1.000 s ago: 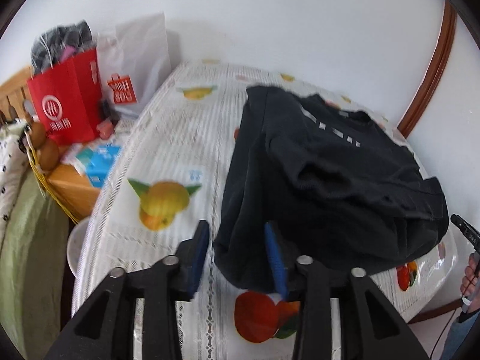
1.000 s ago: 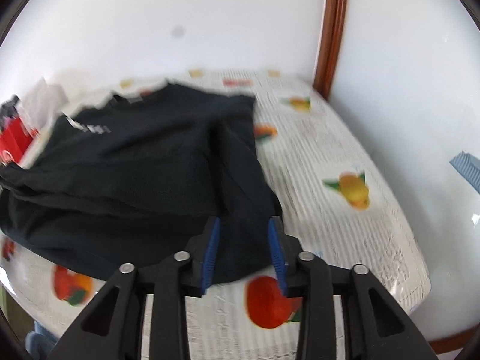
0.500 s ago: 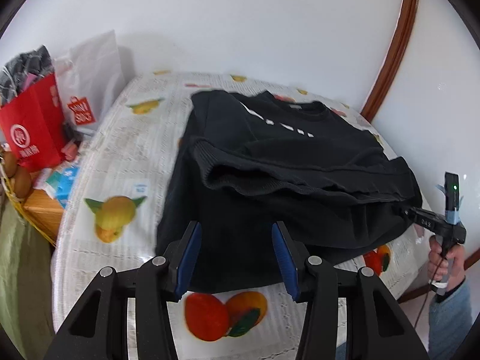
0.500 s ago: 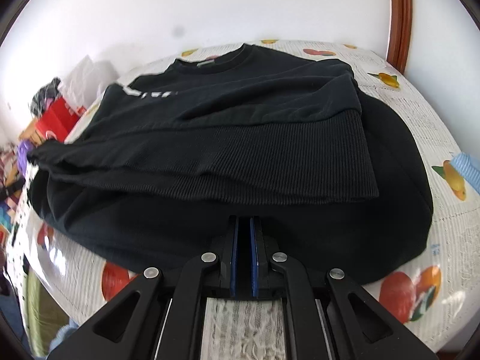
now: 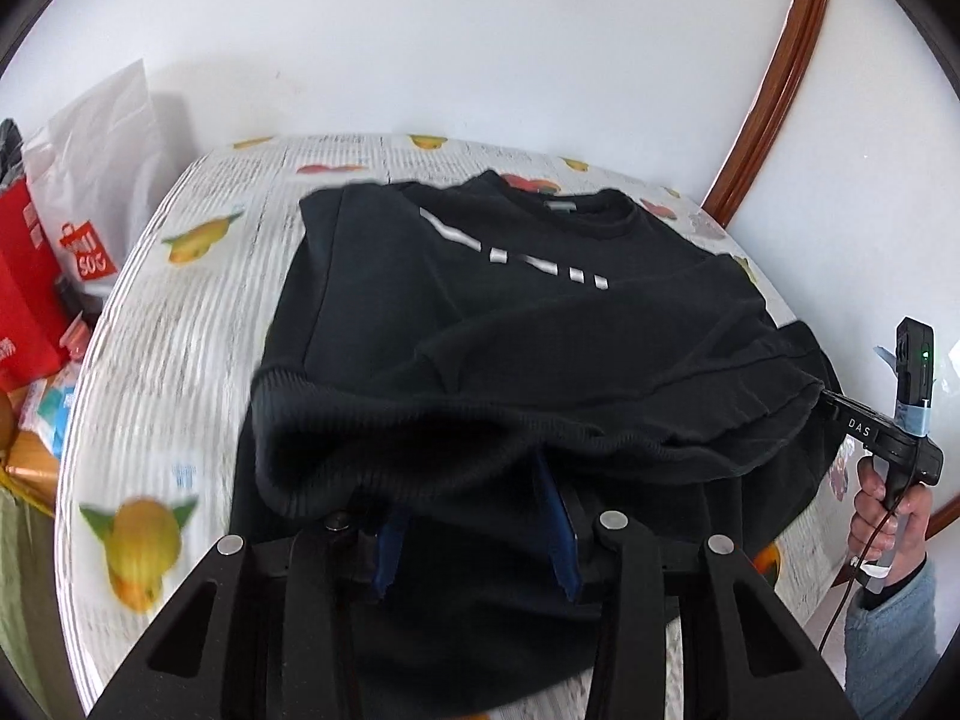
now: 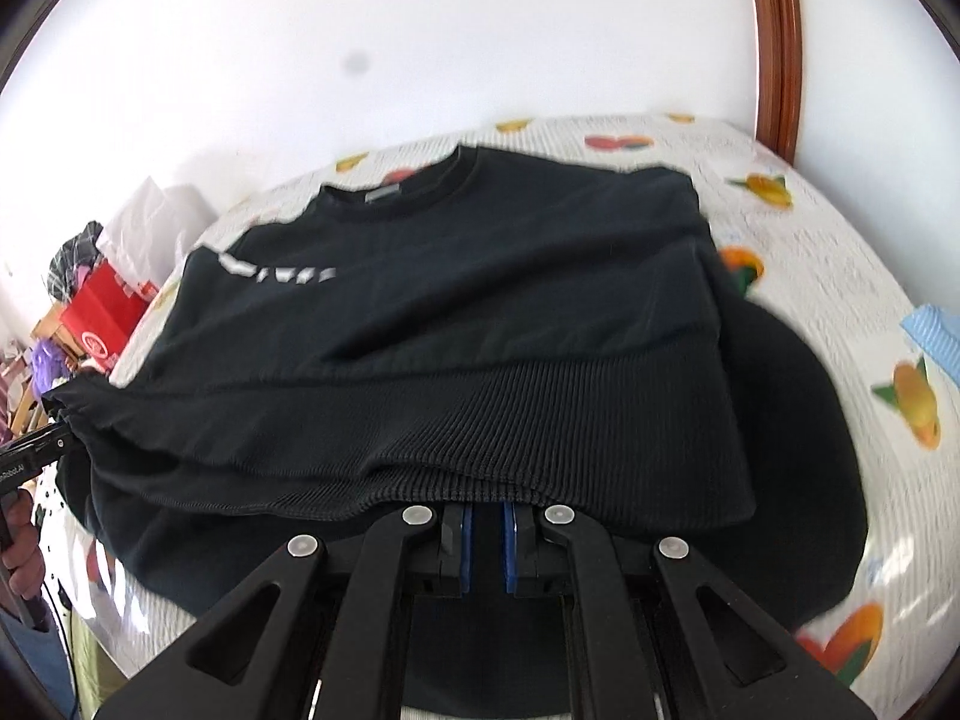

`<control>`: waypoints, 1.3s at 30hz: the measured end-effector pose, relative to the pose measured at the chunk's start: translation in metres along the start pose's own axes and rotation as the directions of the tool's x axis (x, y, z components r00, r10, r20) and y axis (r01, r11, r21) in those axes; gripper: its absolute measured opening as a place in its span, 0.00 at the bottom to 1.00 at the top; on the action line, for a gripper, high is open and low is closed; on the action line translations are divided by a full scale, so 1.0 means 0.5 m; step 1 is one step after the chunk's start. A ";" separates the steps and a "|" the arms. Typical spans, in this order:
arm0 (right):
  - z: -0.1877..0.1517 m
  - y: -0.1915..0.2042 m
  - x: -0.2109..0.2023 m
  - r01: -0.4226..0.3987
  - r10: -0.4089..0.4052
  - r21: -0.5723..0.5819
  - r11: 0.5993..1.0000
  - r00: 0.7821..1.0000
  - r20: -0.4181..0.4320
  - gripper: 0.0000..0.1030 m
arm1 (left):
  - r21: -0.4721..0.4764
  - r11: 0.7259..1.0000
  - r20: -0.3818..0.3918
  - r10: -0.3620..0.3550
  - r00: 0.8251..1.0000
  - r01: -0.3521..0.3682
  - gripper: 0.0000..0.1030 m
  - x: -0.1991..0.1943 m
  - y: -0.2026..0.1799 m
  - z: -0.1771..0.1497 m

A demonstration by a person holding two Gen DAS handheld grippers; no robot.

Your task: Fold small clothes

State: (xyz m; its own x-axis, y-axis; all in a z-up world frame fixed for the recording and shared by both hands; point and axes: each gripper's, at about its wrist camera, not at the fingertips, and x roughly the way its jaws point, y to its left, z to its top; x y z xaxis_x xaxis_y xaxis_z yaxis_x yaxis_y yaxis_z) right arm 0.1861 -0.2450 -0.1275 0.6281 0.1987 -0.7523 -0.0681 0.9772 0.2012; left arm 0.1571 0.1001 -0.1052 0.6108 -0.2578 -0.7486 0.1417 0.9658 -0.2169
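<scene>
Right wrist view: the right gripper (image 6: pixel 485 540) has its fingers pinched tight on the ribbed hem (image 6: pixel 540 420) of the black sweatshirt (image 6: pixel 450 276), which lies across the fruit-print counter (image 6: pixel 840 276). Over on the left, the left gripper (image 5: pixel 474 525) has been closing, fingers narrowed around the hem's other end. The bottom fold looks only just begun; its finish and the rest remain.

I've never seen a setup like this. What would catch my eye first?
A black sweatshirt fills the middle of a table with a fruit-print tablecloth, its ribbed hem lifted and folded back toward the collar. Both black grippers with blue pads hold that hem. A red shopping bag stands at the left.
</scene>
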 end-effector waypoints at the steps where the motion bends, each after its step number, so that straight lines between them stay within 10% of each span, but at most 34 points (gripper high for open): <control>1: 0.014 -0.002 0.004 -0.004 0.004 0.002 1.000 1.000 0.006 0.07 | 0.001 1.000 0.003 0.002 1.000 -0.002 0.37 0.004 0.004 0.014; 16: 0.163 0.027 0.112 0.092 -0.092 -0.121 0.988 0.996 0.010 0.04 | -0.057 0.997 -0.044 0.048 0.998 -0.051 0.36 0.108 0.085 0.083; 23: 0.183 0.052 0.084 0.228 -0.238 -0.344 0.911 0.971 0.014 0.04 | -0.038 0.997 -0.042 0.059 0.997 -0.061 0.37 0.107 0.086 0.063; 26: 0.177 0.028 0.072 0.325 -0.331 -0.350 0.879 0.943 0.042 0.14 | -0.067 0.997 -0.032 0.039 0.999 -0.041 0.37 0.099 0.099 0.058; 31: 0.153 -0.062 0.068 0.270 -0.275 -0.189 0.944 0.961 -0.004 0.21 | -0.073 0.996 -0.001 0.055 0.999 -0.054 0.50 0.070 0.107 0.053; 36: 0.160 -0.084 0.036 0.203 -0.194 -0.148 0.968 0.978 0.072 0.62 | -0.041 0.997 -0.013 0.072 0.997 -0.073 0.50 0.058 0.111 0.064; 39: 0.190 -0.080 0.044 0.145 -0.130 -0.172 0.974 0.987 0.097 0.65 | -0.029 0.996 -0.034 0.080 0.996 -0.081 0.50 0.072 0.111 0.073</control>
State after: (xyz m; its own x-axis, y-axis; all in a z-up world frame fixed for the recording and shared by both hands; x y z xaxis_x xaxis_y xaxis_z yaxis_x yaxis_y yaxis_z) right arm 0.2760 -0.2870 -0.0925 0.7040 0.0620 -0.7075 -0.1087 0.9938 -0.0211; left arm 0.2153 0.1455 -0.1213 0.5933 -0.1800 -0.7846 0.0687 0.9824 -0.1735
